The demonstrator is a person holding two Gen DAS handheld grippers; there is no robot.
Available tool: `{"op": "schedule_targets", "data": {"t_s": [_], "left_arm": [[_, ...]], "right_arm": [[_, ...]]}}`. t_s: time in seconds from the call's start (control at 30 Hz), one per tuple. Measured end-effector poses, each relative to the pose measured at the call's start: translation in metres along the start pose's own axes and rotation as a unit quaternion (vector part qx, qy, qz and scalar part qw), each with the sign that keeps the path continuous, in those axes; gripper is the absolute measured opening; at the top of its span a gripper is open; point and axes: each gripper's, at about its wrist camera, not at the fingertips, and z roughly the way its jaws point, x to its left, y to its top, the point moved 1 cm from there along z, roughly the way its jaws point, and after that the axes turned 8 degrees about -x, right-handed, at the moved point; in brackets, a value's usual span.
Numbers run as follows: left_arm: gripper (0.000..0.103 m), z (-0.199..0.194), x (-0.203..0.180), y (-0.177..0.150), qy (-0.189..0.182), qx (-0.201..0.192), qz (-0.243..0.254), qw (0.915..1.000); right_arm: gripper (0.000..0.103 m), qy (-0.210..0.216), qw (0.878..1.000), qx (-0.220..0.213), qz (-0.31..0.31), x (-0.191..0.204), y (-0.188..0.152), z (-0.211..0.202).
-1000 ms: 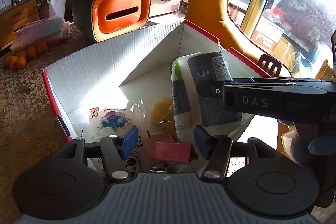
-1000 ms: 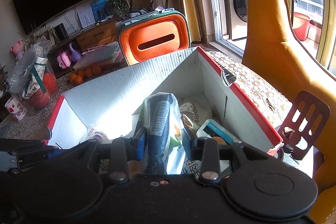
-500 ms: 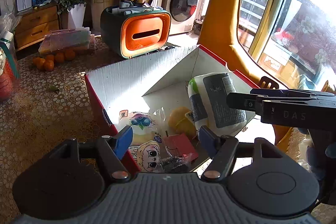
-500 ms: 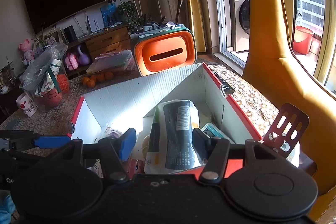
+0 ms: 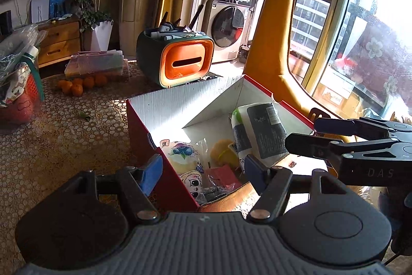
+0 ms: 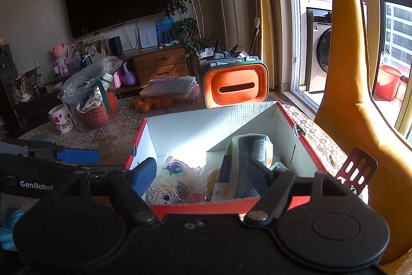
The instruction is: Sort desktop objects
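Note:
A red cardboard box with a white inside [image 5: 180, 107] [image 6: 195, 128] stands on the patterned table. In it lie a white and grey pouch [image 5: 260, 130] [image 6: 247, 161], a blueberry snack bag [image 5: 182, 153] [image 6: 175, 172], a yellow item [image 5: 222, 153] and a pink packet [image 5: 221, 175]. My left gripper [image 5: 203, 172] is open and empty, above the box's near corner. My right gripper [image 6: 203, 174] is open and empty, above the box's near edge. The right gripper also shows in the left wrist view [image 5: 360, 143].
An orange and green organiser with pens [image 5: 180, 63] [image 6: 234, 86] stands behind the box. Oranges [image 5: 82, 84], a clear plastic case [image 5: 97, 63], a bagged basket [image 6: 90, 97] and a mug [image 6: 61, 120] lie to the left. A yellow chair back [image 6: 345, 68] rises on the right.
Both grippers have pulled back and up out of the box. The right gripper let go of the white and grey pouch, which now lies in the box.

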Motion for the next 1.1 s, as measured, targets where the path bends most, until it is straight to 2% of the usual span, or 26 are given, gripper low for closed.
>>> {"op": "schedule_targets", "data": {"t_s": [0.1, 0.23, 0.3, 0.43, 0.57, 0.93, 1.1], "left_arm": [[0.069, -0.009, 0.0, -0.004, 0.005, -0.009, 0.005, 0.9999], [0.071, -0.019, 0.002, -0.009, 0.001, -0.011, 0.002, 0.9999], [0.08, -0.022, 0.005, -0.012, -0.001, -0.013, -0.007, 0.9999], [0.084, -0.029, 0.006, -0.016, 0.0, -0.016, -0.012, 0.9998], [0.102, -0.037, 0.007, -0.021, 0.008, -0.019, -0.013, 0.9997], [0.102, -0.059, 0.008, -0.034, 0.011, -0.016, -0.014, 0.9997], [0.102, -0.068, 0.006, -0.037, 0.006, -0.012, -0.017, 0.9998]], "right_arm": [[0.084, 0.004, 1.0, -0.008, -0.007, 0.005, -0.002, -0.007], [0.089, 0.004, 1.0, -0.023, -0.009, 0.01, -0.005, -0.018], [0.089, 0.006, 1.0, -0.026, -0.01, 0.011, -0.006, -0.023], [0.098, 0.005, 1.0, -0.025, -0.005, 0.014, -0.013, -0.028], [0.1, 0.005, 1.0, -0.022, -0.001, 0.017, -0.019, -0.032], [0.102, 0.016, 0.999, -0.027, 0.019, 0.026, -0.026, -0.053], [0.102, 0.01, 0.999, -0.032, 0.01, 0.031, -0.028, -0.065]]}}
